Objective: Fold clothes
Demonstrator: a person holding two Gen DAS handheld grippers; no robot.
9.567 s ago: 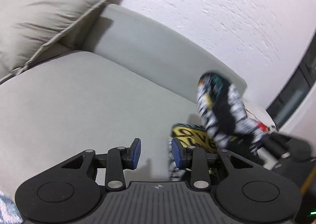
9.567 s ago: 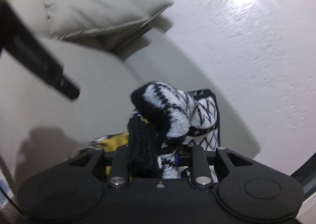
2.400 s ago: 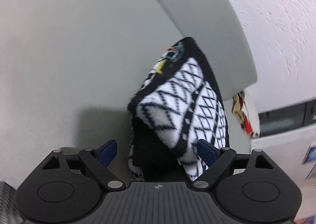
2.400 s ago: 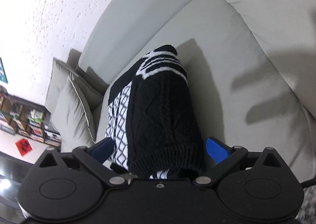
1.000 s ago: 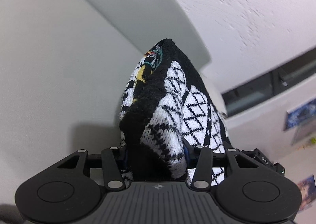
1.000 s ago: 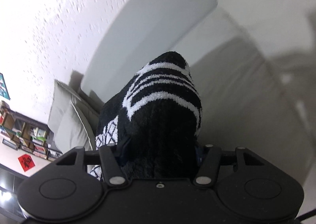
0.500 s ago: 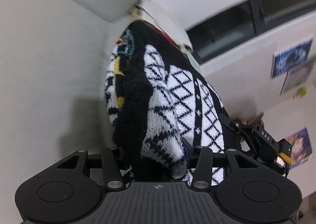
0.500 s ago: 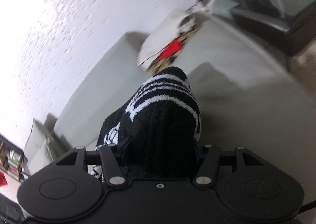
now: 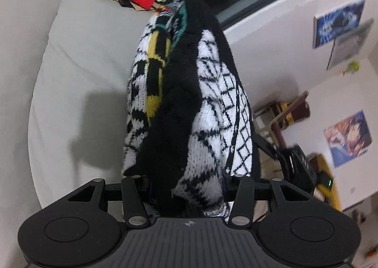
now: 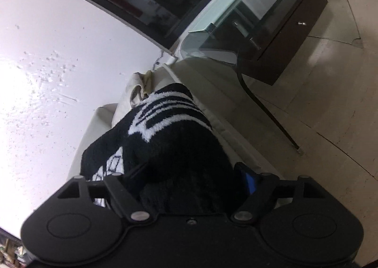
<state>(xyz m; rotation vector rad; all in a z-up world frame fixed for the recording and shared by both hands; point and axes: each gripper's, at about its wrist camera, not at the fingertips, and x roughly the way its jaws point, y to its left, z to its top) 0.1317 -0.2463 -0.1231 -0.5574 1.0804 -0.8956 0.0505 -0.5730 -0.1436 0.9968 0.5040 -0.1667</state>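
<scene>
Two black grippers share one folded black-and-white patterned knit sweater (image 9: 189,107) over a pale grey sofa (image 9: 78,60): the left gripper (image 9: 186,183) clamps the bundle's end at 6 o'clock, while the right gripper (image 10: 182,180) is opening, its blue pad clear of the knit between its jaws.
</scene>
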